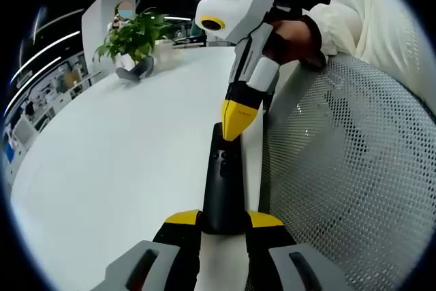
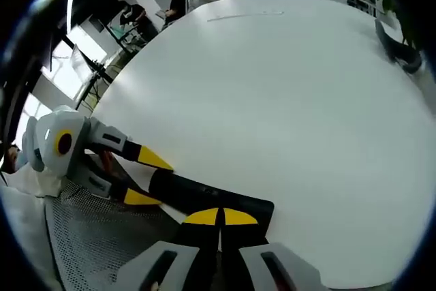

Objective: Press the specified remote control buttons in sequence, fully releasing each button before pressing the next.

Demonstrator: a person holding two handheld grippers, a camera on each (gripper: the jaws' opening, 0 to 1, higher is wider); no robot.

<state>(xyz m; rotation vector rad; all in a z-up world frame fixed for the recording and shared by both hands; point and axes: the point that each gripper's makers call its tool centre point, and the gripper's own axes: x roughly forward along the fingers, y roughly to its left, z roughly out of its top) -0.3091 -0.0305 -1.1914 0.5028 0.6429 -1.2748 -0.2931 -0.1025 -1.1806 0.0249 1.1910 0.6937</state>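
Note:
A slim black remote control [image 1: 222, 178] lies at the edge of the white table [image 1: 116, 161], pointing away from me in the left gripper view. My left gripper [image 1: 223, 219] is shut on its near end, one yellow tip on each side. The right gripper [image 1: 235, 122] comes down from above with its yellow tips together, touching the remote's far button area. In the right gripper view my right gripper [image 2: 221, 217] is shut, its tips resting on the remote control [image 2: 204, 195]. The left gripper [image 2: 146, 178] straddles the remote's other end there.
A white mesh chair back [image 1: 340, 168] stands right beside the table edge and the remote. A potted plant [image 1: 133, 35] and a dark object [image 1: 139, 69] sit at the table's far end. A person's white sleeve [image 1: 368, 11] holds the right gripper. People stand far off [image 2: 174, 1].

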